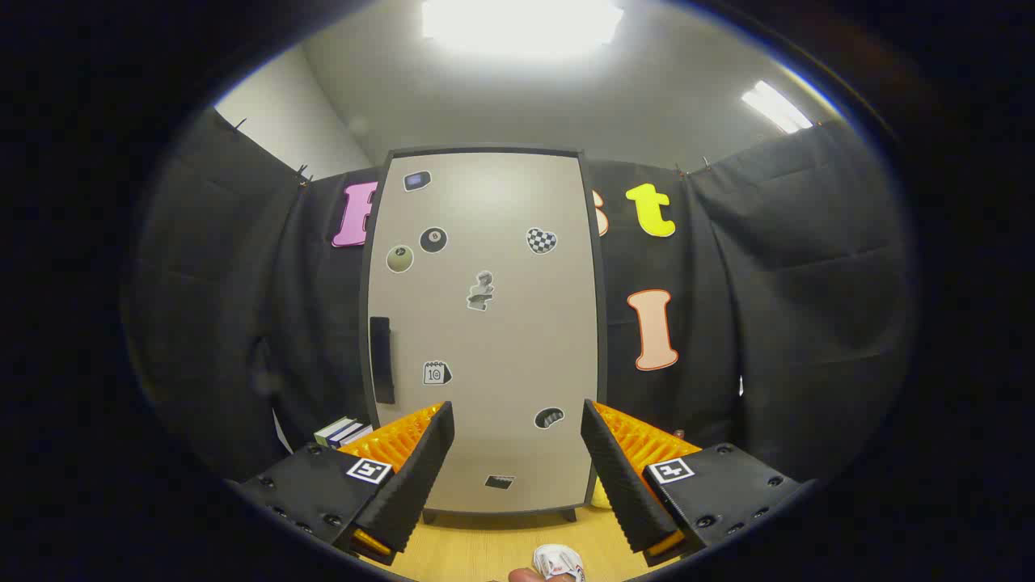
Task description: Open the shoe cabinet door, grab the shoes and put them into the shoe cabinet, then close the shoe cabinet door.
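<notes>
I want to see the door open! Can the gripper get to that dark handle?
Probably yes. The gripper is open and empty, nothing stands between it and the handle on the closed cabinet door; it must move ahead and leftward.

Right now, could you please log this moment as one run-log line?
stage: approach | cabinet door: closed | handle: untouched | fingers: open, empty, apart from door | shoe: on floor below fingers

The shoe cabinet door is beige with a dark frame, a black handle and scattered stickers, one checkered; the floor is light wood.
</notes>
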`<state>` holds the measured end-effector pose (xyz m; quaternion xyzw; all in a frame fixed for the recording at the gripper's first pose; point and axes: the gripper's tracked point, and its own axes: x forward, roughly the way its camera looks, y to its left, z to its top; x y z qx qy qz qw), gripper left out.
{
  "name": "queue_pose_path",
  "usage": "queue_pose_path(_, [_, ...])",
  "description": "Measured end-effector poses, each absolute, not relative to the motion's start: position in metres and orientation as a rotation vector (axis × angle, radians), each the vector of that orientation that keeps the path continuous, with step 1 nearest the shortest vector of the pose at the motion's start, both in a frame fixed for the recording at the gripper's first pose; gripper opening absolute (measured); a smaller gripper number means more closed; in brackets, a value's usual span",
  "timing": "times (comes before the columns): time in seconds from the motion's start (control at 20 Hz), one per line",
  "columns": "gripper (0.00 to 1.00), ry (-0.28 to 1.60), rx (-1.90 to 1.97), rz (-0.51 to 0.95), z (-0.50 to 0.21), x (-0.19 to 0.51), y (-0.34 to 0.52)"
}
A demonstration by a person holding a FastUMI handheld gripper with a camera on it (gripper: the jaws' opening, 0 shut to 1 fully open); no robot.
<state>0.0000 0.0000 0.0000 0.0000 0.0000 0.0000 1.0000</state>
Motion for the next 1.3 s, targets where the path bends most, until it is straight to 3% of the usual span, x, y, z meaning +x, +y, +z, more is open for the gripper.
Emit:
queue_pose_path(0.9, [0.99,-0.013,-0.072,0.065,0.019,-0.024,0.025])
queue_pose_path(1.3, [0.99,-0.029,-0.085,0.105,0.034,0.002,0.056])
